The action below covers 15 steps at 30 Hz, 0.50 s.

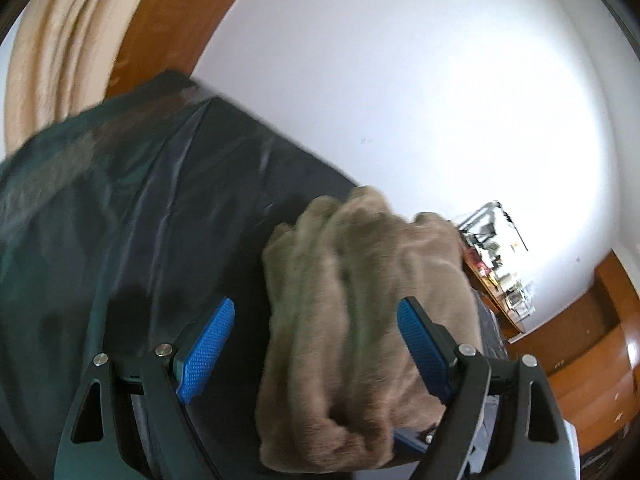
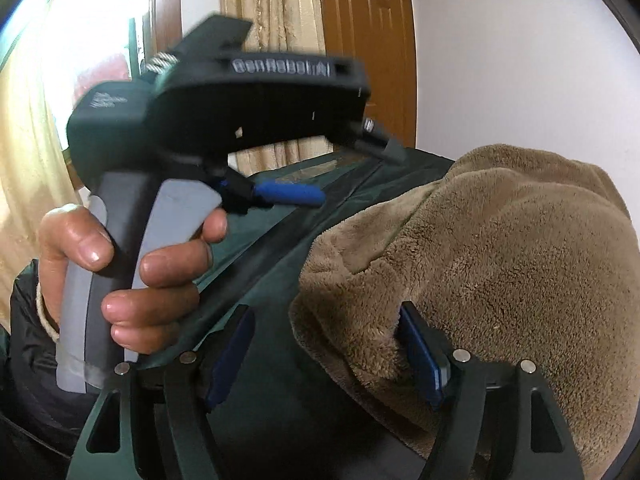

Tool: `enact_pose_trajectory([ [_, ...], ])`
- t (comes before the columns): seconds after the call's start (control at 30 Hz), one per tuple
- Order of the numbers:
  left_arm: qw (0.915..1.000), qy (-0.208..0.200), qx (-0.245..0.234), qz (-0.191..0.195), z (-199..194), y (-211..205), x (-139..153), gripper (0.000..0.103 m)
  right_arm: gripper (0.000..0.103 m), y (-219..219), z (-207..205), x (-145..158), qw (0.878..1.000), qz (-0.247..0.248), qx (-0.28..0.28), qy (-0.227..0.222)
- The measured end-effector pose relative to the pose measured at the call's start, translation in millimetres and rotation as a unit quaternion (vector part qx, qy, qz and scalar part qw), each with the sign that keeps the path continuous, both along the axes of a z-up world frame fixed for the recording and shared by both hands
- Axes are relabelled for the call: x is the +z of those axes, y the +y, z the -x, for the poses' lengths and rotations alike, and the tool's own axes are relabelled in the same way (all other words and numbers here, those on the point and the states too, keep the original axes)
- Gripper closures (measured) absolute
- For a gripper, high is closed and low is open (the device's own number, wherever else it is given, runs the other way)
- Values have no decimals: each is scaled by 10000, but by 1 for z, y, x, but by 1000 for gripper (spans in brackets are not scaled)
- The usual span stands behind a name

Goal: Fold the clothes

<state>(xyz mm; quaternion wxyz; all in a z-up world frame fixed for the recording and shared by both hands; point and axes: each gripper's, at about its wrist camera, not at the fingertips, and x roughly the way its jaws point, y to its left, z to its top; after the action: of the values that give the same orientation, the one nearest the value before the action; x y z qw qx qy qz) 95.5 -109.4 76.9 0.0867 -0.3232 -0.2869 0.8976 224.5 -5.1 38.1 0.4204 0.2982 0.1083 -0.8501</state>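
A bunched tan fleece garment (image 1: 360, 320) lies on a dark green cloth (image 1: 120, 220). My left gripper (image 1: 314, 344) is open, its blue pads (image 1: 208, 344) apart with the fleece between them, the right pad against it. In the right wrist view the fleece (image 2: 500, 260) bulges at right. My right gripper (image 2: 328, 356) is open, its right pad (image 2: 420, 356) tucked under the fleece edge and its left pad over the green cloth (image 2: 280, 380). The left gripper's body (image 2: 224, 108) and the hand holding it show at left.
A white wall (image 1: 400, 80) fills the background. Beige curtains (image 2: 272, 8) and a wooden door (image 2: 368, 40) stand behind. A bright window (image 2: 92, 20) is at left. A cluttered wooden shelf (image 1: 496, 272) sits far right.
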Motion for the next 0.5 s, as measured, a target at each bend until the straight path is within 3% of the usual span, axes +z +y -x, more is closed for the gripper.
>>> enact_pose_trajectory([
  [0.1,9995,27,-201,226,3,13,1,16,28,3,3,-2,9998,141,6,-144],
  [0.27,9954,-494,-279,766,18,30,-12,17,28,12,11,-8,9972,493,59,-559],
  [0.5,9940,-704,-240,804,19,26,-18,17,28,15,18,-11,9970,490,144,-586],
])
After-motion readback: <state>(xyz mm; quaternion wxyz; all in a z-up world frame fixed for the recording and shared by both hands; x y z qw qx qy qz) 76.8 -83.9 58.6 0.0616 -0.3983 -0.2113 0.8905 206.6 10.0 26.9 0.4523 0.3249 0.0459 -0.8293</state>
